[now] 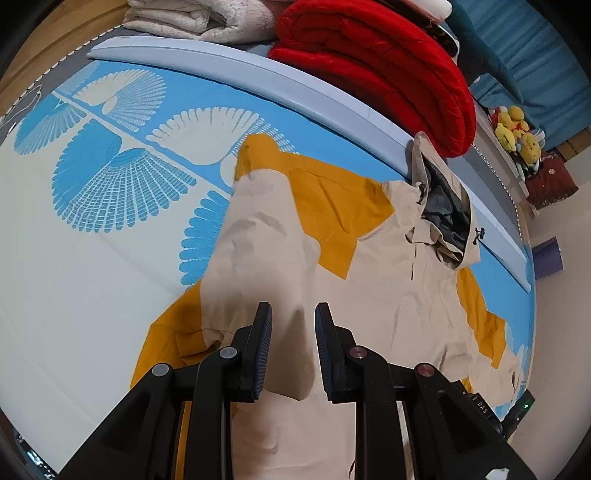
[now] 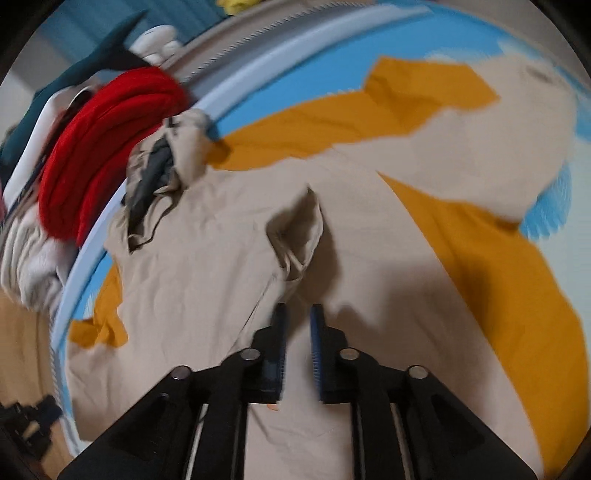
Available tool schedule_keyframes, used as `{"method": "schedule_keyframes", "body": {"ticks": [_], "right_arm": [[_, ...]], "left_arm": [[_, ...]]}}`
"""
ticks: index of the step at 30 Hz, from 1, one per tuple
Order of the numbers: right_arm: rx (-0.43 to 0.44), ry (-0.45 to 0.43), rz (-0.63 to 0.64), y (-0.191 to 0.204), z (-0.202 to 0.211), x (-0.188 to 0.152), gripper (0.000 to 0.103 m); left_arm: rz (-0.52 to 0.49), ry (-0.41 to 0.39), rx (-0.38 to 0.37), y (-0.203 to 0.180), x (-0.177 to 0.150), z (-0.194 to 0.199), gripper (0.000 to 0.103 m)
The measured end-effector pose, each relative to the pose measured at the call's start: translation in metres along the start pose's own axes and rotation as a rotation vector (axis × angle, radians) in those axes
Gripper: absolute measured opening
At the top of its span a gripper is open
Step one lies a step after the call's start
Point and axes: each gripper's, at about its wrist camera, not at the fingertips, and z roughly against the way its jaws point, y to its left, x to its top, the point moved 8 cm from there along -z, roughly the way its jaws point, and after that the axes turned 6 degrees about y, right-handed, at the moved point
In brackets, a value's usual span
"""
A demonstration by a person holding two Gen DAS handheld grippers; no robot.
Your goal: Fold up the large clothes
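A beige and mustard hooded jacket [image 1: 388,280] lies spread on a blue and white patterned mat [image 1: 92,229]. Its hood [image 1: 439,206] with grey lining points toward the mat's raised edge. My left gripper [image 1: 293,314] is open just above a beige sleeve [image 1: 258,258] that lies folded over the body, with cloth between the jaws but not pinched. In the right wrist view the jacket [image 2: 207,266] fills the frame, blurred. My right gripper [image 2: 298,314] is open over the beige body, just behind a raised fold of cloth [image 2: 299,236].
A folded red quilted blanket [image 1: 384,70] and cream towels [image 1: 199,18] sit beyond the pale blue raised edge [image 1: 258,74]. Yellow plush toys [image 1: 517,136] stand at the far right. The red blanket [image 2: 107,147] also shows in the right wrist view. Wooden floor [image 2: 26,362] lies at left.
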Motion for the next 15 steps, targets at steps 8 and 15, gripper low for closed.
{"method": "schedule_keyframes", "body": {"ticks": [8, 15], "right_arm": [[0.149, 0.05, -0.095, -0.002, -0.01, 0.009, 0.05], [0.199, -0.077, -0.141, -0.001, 0.013, 0.017, 0.059]], "left_arm": [[0.024, -0.001, 0.008, 0.009, 0.003, 0.0, 0.02], [0.02, 0.001, 0.01, 0.008, 0.003, -0.001, 0.02]]}}
